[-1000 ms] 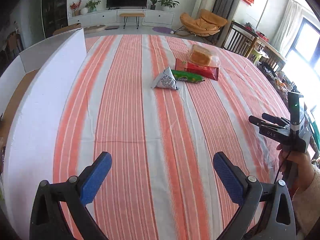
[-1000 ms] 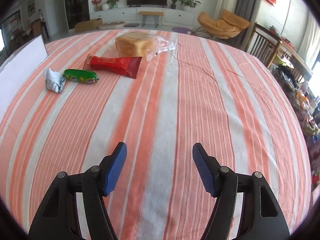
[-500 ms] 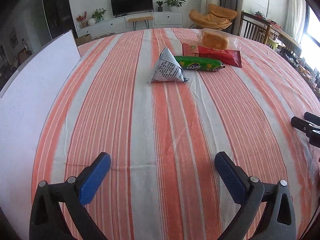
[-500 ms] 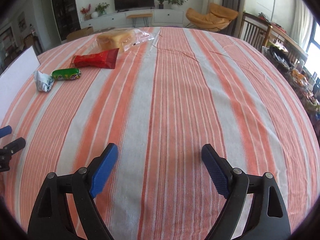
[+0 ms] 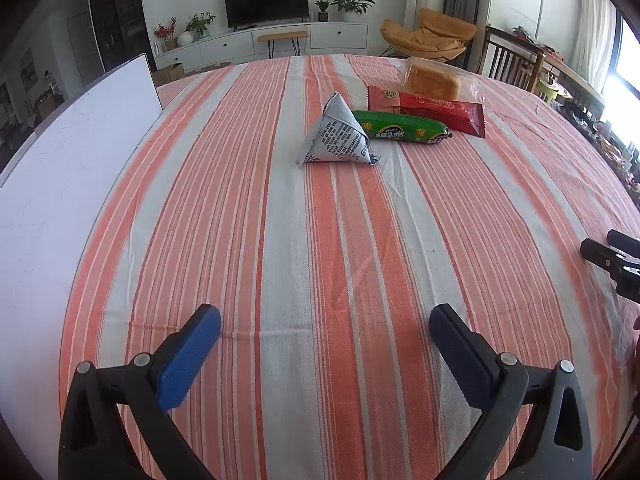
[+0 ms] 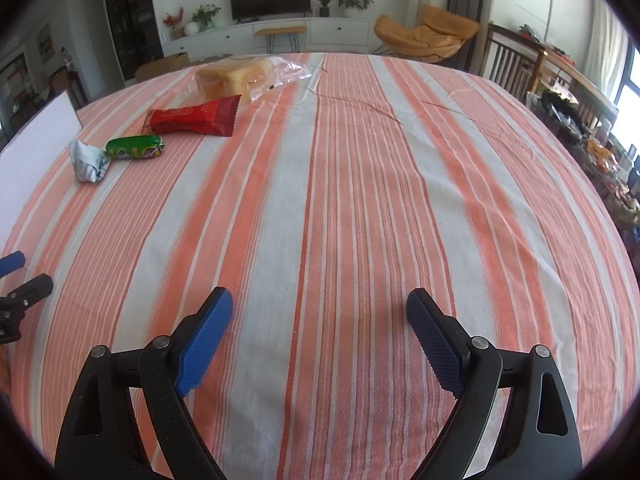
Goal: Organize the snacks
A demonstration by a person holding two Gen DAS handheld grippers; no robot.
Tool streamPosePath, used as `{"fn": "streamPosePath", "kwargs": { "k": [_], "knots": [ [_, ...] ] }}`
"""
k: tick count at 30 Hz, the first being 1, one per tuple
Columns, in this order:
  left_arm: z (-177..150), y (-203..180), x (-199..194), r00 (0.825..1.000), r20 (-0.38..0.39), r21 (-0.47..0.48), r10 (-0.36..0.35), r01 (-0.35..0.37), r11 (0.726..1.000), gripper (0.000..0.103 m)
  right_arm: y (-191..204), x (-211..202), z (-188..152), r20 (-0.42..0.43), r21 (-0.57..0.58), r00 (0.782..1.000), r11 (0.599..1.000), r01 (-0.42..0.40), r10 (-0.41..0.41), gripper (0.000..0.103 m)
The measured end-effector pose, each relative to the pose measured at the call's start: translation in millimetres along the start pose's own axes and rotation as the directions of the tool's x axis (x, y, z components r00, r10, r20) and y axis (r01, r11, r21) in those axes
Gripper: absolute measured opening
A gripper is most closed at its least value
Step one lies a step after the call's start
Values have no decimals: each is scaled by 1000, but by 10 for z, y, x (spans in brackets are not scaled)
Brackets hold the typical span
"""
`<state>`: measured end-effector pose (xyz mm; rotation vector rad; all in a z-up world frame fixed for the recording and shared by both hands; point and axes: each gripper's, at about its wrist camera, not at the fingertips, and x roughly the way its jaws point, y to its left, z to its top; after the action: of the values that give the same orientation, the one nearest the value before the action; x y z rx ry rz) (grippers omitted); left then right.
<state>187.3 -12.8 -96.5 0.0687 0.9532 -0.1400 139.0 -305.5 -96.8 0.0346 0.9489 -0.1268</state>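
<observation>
Left tongs [image 5: 325, 344] spread empty, snacks [image 5: 337, 135] well ahead

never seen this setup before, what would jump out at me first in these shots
The orange-and-white striped tablecloth fills both views. On its far side lies a small cluster of snacks: a grey triangular foil pouch, a green sausage-shaped packet touching it, a flat red wrapper and a loaf of bread in a clear bag behind. Near the camera, the left gripper and right gripper hang with blue-padded jaws wide and empty.
</observation>
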Motion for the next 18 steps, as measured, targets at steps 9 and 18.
{"fn": "streamPosePath", "kwargs": {
  "k": [9, 18],
  "knots": [
    [774, -31, 487, 999, -39, 7, 3, -3, 1000, 102, 3, -3, -1, -1, 0, 1000, 1000, 0, 0, 92],
    [1033, 9, 589, 997, 58, 9, -50, 50, 999, 44, 17, 6, -1, -3, -3, 1000, 1000, -3, 3, 94]
  ]
}}
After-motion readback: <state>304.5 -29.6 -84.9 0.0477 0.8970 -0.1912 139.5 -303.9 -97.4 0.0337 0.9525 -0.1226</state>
